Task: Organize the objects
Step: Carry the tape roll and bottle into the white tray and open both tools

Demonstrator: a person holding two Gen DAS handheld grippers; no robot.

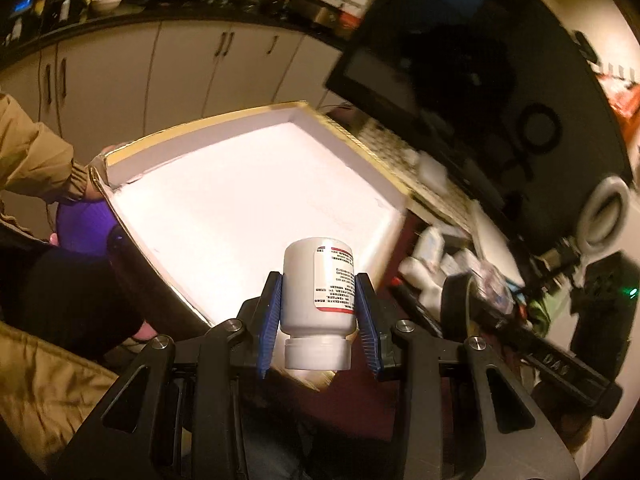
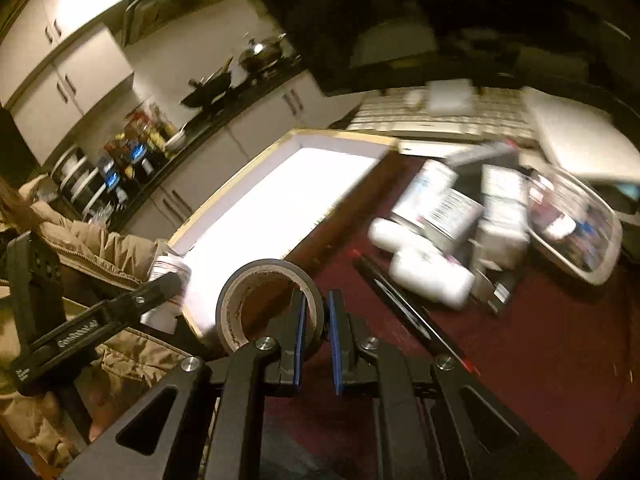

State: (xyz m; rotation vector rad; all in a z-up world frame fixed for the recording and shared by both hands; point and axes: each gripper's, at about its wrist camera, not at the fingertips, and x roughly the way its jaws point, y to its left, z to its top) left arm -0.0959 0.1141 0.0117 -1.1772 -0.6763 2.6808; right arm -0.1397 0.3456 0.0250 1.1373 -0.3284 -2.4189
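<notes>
The open box [image 2: 280,184] lies left of the bottles [image 2: 428,264] on the table [image 2: 540,360].

Both views are dim and yellow-tinted, with deep black vignetting at the fisheye corners. The white inside of the open box [image 1: 248,184] is blown out to a featureless glare in both pictures. Cabinet lines bow strongly toward the edges. Motion blur smears the clutter on the dark red tabletop [image 2: 540,360] and the far counter, while the white bottle [image 1: 318,284] close to the left lens stays fairly sharp, its label catching a highlight.
</notes>
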